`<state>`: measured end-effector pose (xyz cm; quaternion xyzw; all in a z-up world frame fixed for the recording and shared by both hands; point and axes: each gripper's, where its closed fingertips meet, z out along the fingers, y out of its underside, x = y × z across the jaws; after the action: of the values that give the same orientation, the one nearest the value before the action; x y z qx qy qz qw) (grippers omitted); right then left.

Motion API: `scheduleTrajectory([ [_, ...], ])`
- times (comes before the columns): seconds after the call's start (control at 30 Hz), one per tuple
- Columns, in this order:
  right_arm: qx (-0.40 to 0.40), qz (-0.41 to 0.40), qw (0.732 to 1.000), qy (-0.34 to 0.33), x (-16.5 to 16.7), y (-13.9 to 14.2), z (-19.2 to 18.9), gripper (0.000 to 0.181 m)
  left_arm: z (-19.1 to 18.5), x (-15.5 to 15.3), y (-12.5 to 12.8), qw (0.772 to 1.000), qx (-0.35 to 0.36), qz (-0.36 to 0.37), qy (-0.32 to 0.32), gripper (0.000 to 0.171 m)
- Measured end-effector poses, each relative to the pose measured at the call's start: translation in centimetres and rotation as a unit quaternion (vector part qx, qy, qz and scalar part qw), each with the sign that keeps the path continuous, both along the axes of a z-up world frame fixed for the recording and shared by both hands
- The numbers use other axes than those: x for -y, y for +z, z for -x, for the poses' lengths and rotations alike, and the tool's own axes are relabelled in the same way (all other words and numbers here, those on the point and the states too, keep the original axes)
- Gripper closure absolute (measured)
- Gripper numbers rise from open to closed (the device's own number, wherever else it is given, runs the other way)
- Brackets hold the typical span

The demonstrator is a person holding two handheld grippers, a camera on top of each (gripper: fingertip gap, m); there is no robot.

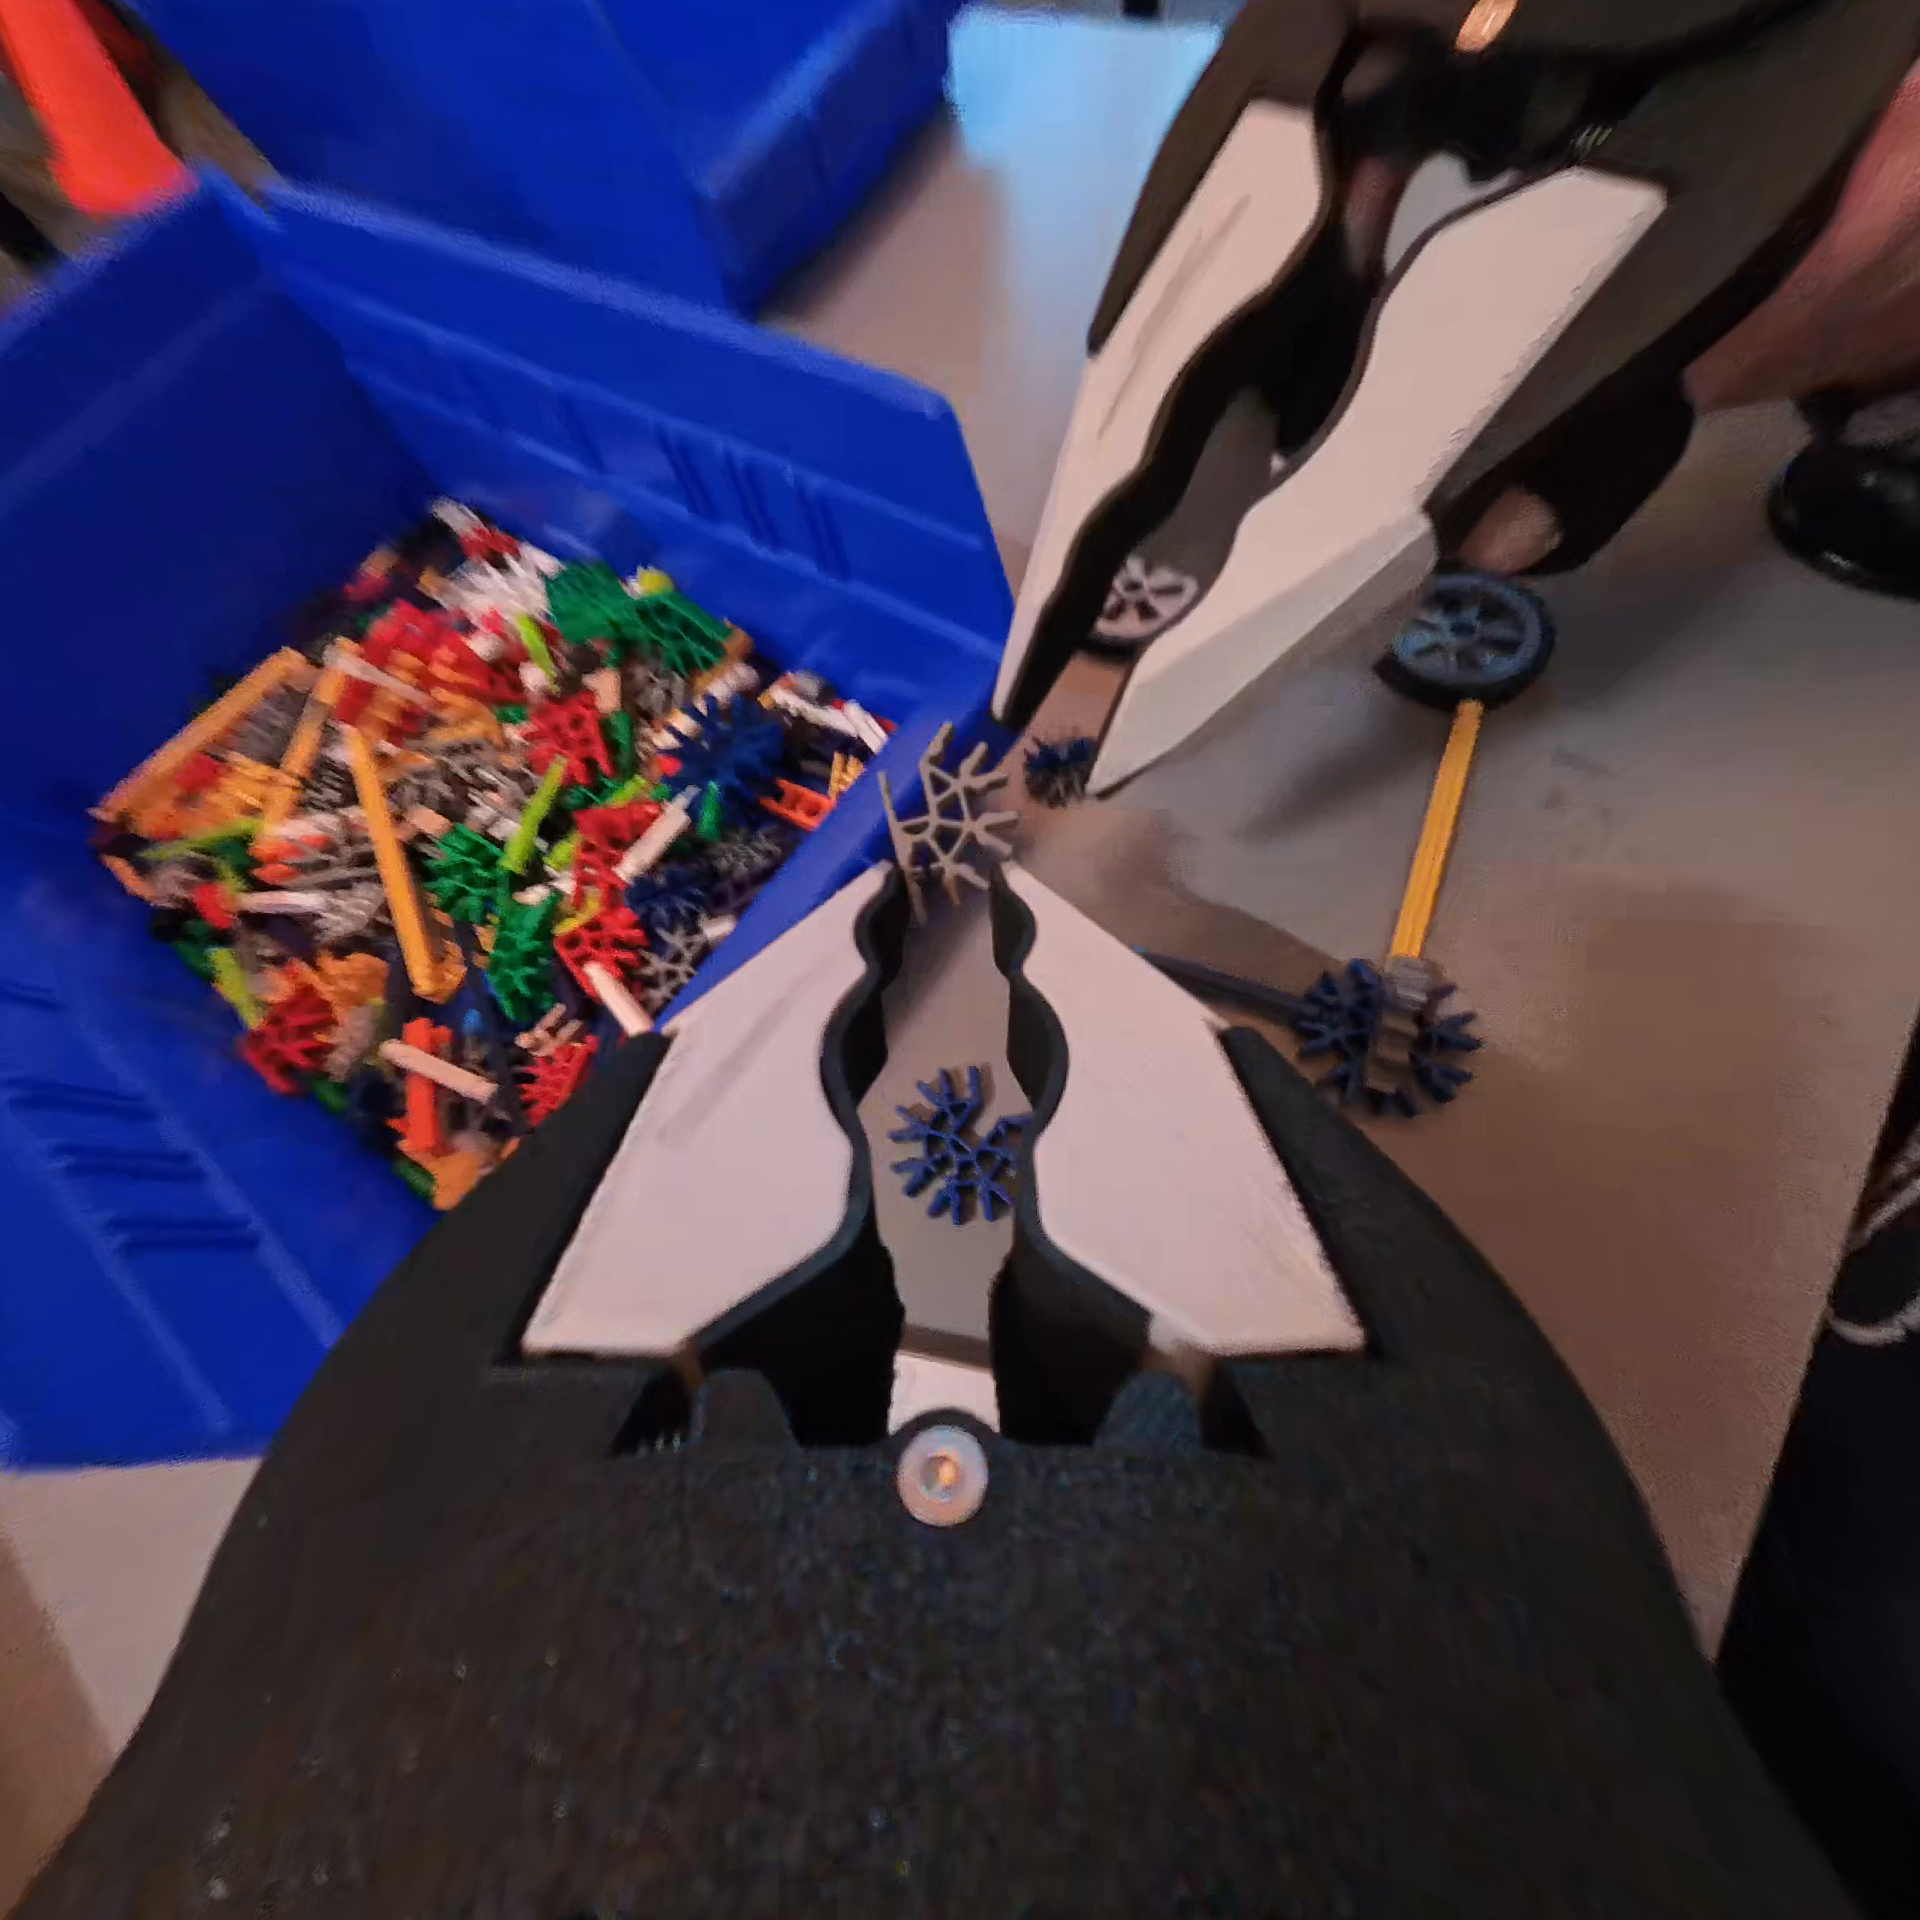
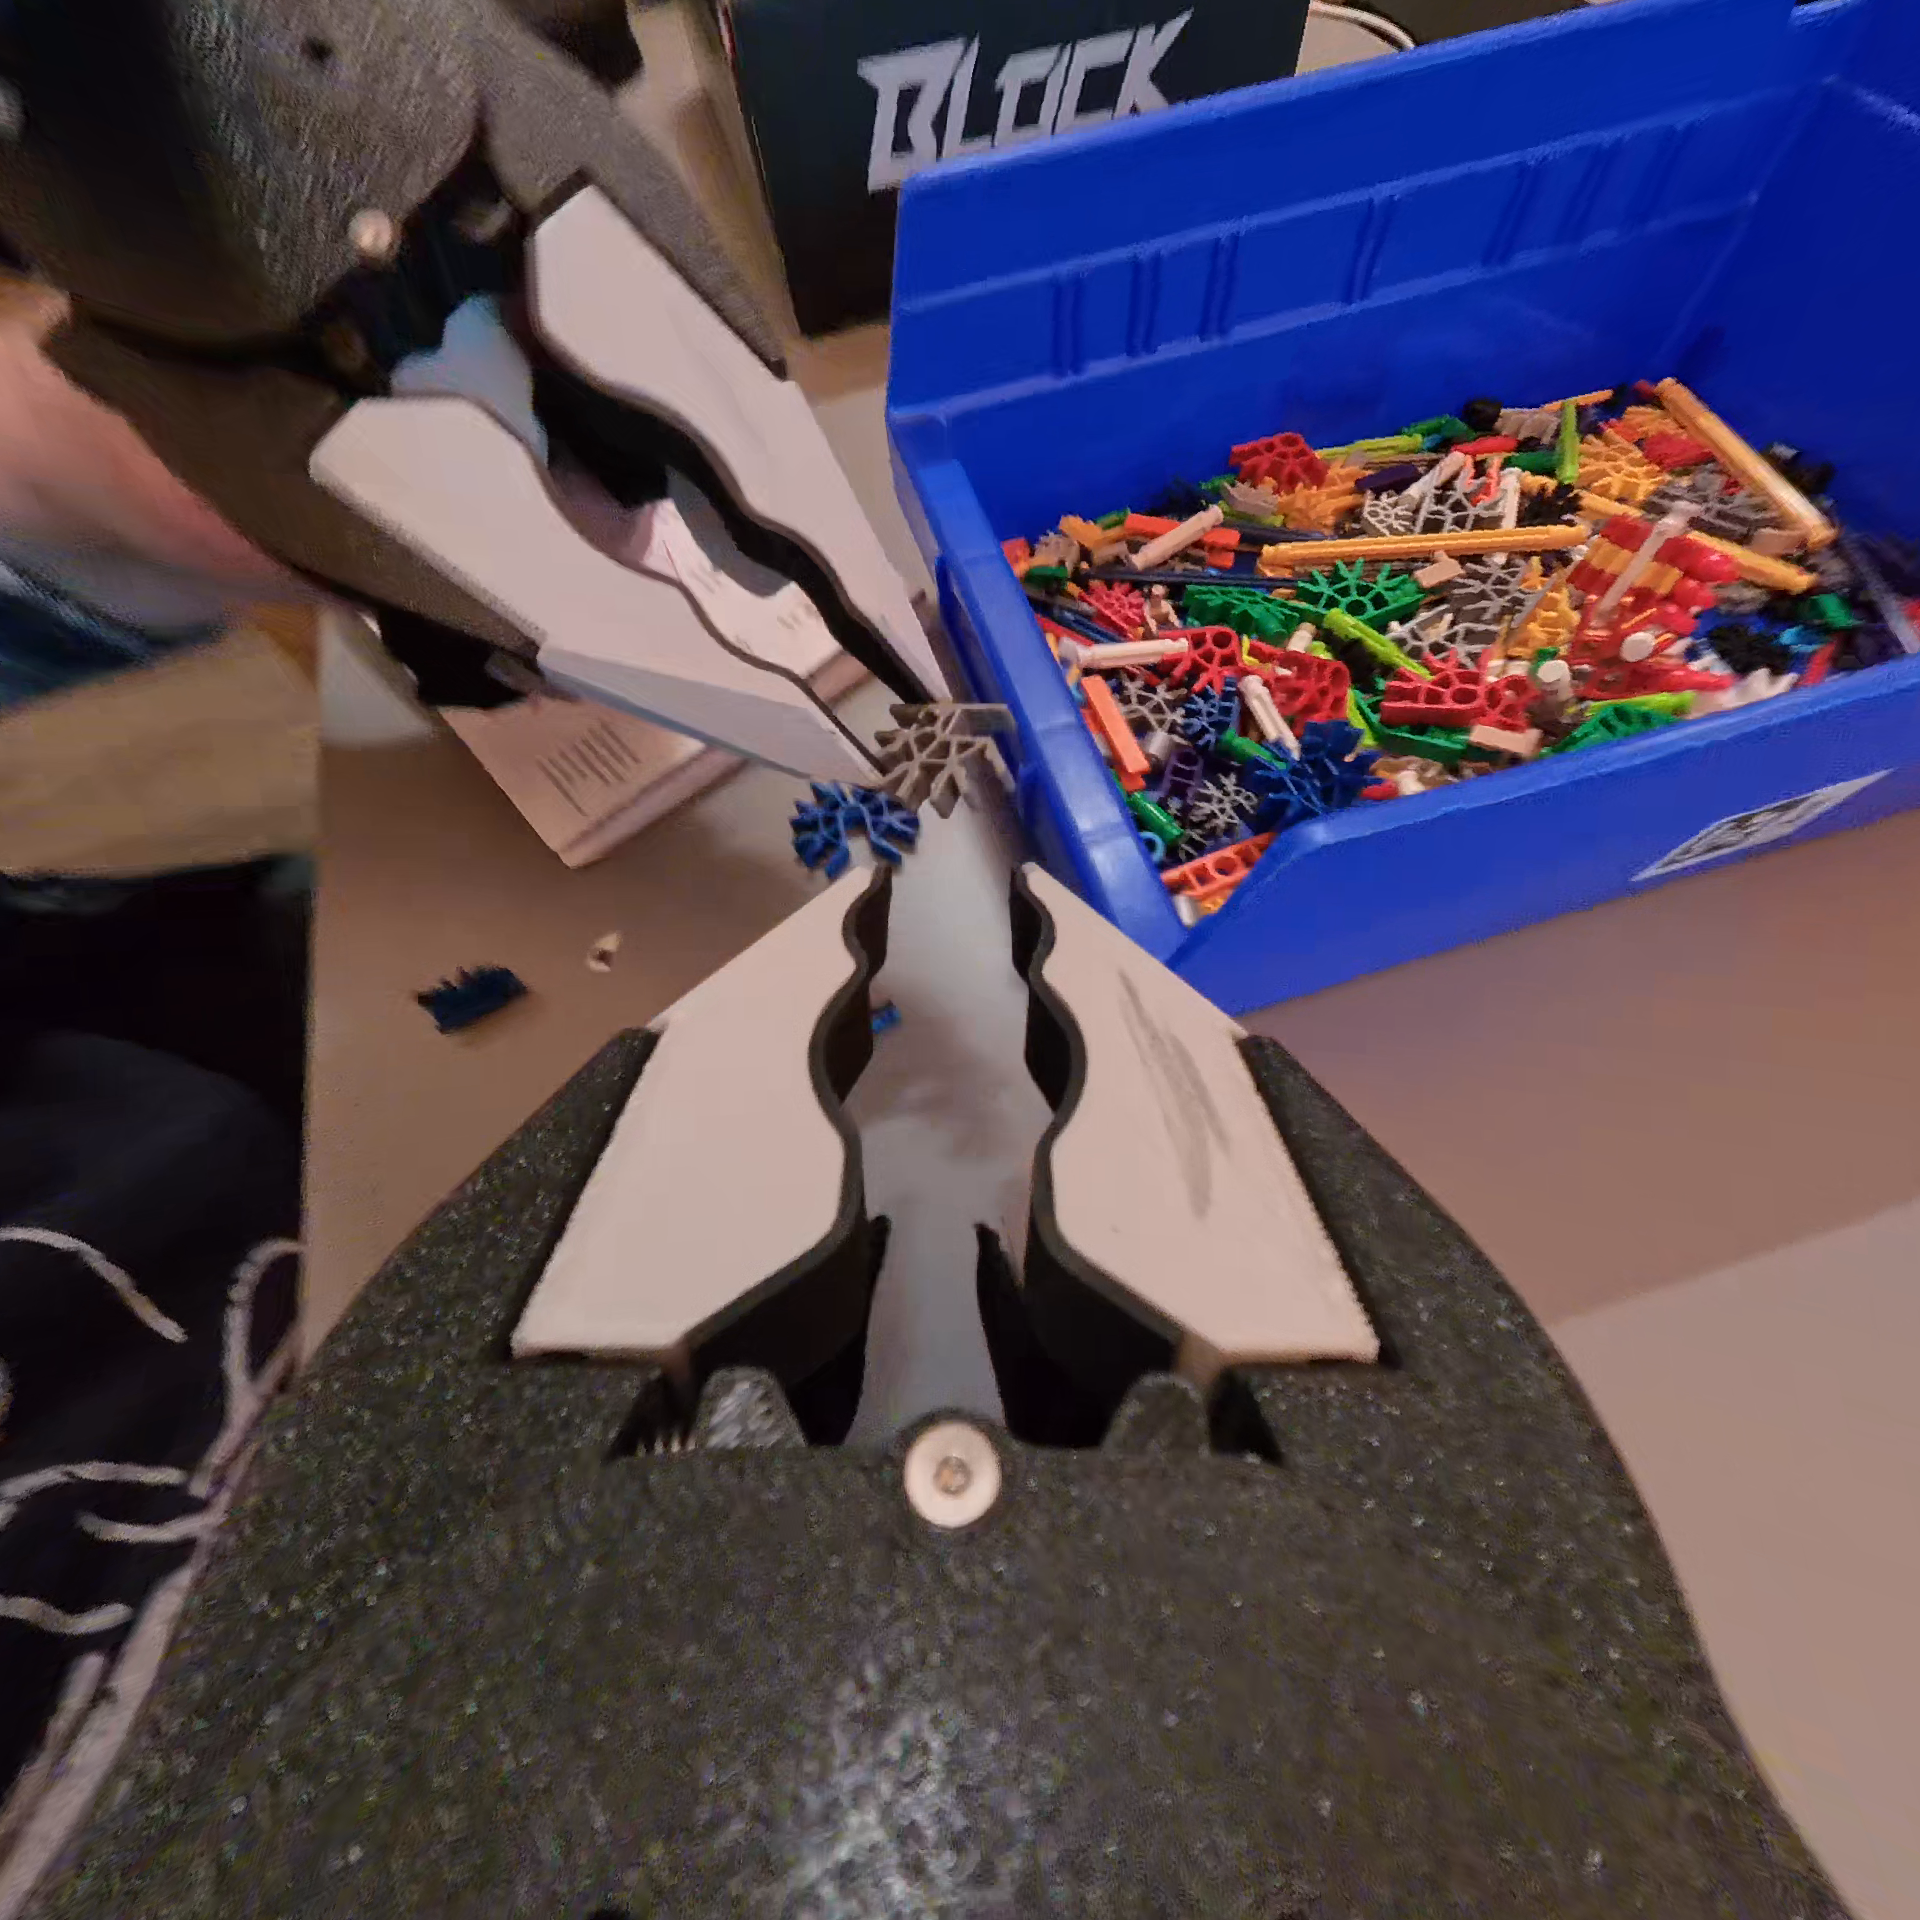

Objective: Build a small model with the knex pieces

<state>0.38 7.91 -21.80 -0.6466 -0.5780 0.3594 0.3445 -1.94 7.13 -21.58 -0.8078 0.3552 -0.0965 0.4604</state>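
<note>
A flat grey snowflake-shaped plastic connector (image 1: 948, 821) is pinched at the tips of the left claw (image 1: 945, 883), whose white, wavy-edged fingers are nearly closed on it. The right claw (image 2: 951, 883) is seen part open and empty, its tips just beside a spiky dark blue connector (image 1: 1058, 769) on the smooth beige surface (image 1: 1662, 883). Left of the left claw, a ribbed blue plastic bin (image 1: 208, 520) is filled with mixed coloured rods and connectors; another blue connector (image 1: 958, 1143) lies under that claw.

Grey connector (image 1: 951, 821), blue bin (image 1: 665, 436), multicoloured pieces (image 1: 468, 831)
</note>
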Motion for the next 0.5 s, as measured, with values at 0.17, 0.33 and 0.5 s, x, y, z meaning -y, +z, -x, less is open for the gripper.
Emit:
scheduleTrajectory([
  [0.17, -0.092, 0.138, 0.986, 0.015, 1.6, 2.1, 1.1, 0.156, -1.0, 0.5, 1.8, 0.997, 0.006, -0.082, 0.010, 0.157],
  [0.33, -0.146, 0.194, 0.970, 0.005, 1.2, 3.5, 1.1, 0.172, -1.6, 0.7, 2.8, 0.991, -0.002, -0.132, 0.010, 0.157],
  [0.5, -0.124, 0.128, 0.984, 0.000, 0.9, 3.3, 0.8, 0.176, -1.6, 1.0, 2.6, 0.993, -0.004, -0.115, -0.009, 0.152],
])
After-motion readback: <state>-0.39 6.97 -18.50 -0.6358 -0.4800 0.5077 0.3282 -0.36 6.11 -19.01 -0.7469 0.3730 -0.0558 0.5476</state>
